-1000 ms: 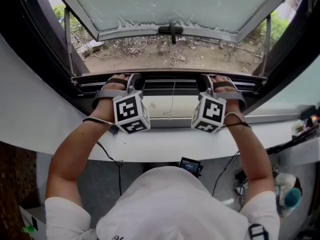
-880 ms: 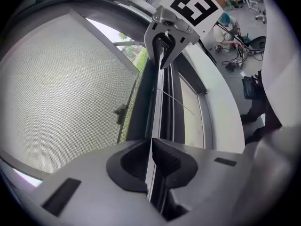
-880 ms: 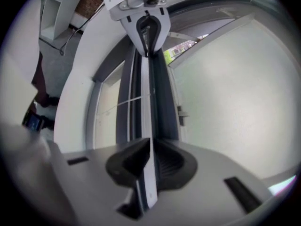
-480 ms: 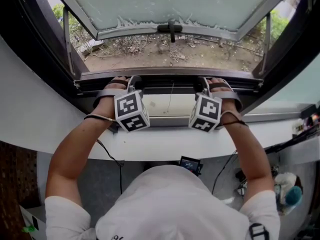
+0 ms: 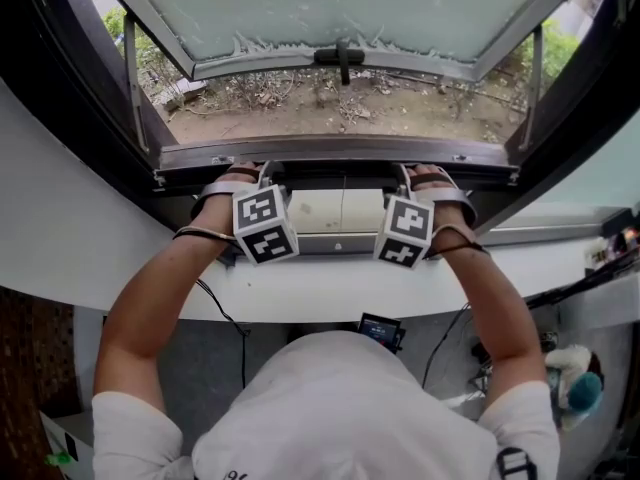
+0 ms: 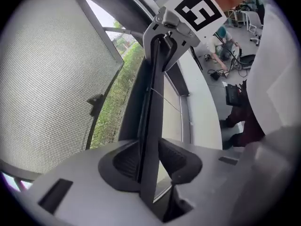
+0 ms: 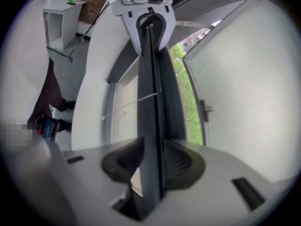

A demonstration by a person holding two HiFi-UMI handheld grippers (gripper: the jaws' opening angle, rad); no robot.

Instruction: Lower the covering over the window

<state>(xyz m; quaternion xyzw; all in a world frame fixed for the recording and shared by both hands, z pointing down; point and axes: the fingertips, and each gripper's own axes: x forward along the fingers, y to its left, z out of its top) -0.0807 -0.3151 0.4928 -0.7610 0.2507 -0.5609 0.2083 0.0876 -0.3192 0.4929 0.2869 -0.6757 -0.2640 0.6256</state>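
Observation:
The covering's dark bottom bar [image 5: 330, 154] spans the window just above the sill. In the head view my left gripper [image 5: 262, 176] and right gripper [image 5: 405, 176] reach under it, fingertips hidden. In the left gripper view the bar [image 6: 153, 107] runs between the jaws of my left gripper [image 6: 149, 161]; they are opening, and a gap shows on the right pad's side. In the right gripper view the bar [image 7: 151, 102] likewise stands between the jaws of my right gripper [image 7: 149, 161], which are opening, the left pad clear of it. Each view shows the other gripper at the bar's far end.
A frosted window sash [image 5: 340, 8] with a black handle [image 5: 342, 60] is swung outward over bare ground and plants. The white sill [image 5: 330, 288] curves below my hands. Cables and a small screen [image 5: 381, 330] lie on the floor behind.
Both hands and the bar have come down slightly toward the sill, and the two marker cubes have drawn a little closer together.

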